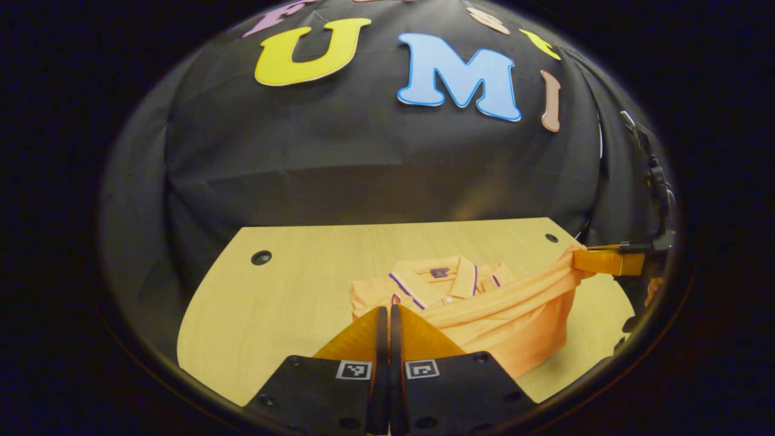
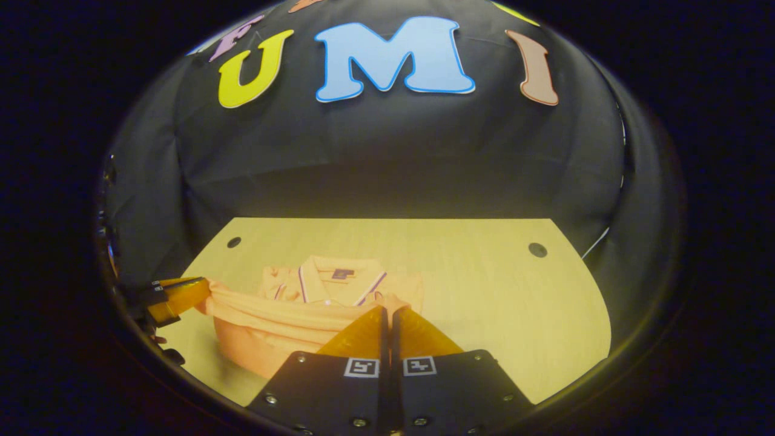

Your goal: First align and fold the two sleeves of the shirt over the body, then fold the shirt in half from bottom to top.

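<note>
Orange knit fabric is observed on a light wood-grain table [image 1: 290, 284]: a polo shirt [image 1: 484, 309] with a striped collar [image 1: 433, 280] lies toward the middle of the tabletop, collar end pointing at the black cloth wall [image 1: 363, 163]. The lower hem [image 1: 514, 289] is raised off the table and stretched as a taut band between the two grippers, above the shirt body. The sleeves are seen already tucked in over the body.

In the left gripper view, the left gripper [image 1: 385, 312] is seen with its fingers pressed together at one end of the raised hem; cloth is pinched between them. The right gripper [image 1: 590, 261] is seen at the far right edge of that view, clamped on the other end of the hem, with the fabric bunched at its tips.

In the right gripper view, the right gripper [image 2: 389, 312] is likewise closed, with shirt [image 2: 290, 321] fabric caught at its tips. The left gripper [image 2: 200, 290] is seen at the lower left, gripping the opposite corner.

Round holes [image 1: 261, 257] are noted near the table's far corners.
</note>
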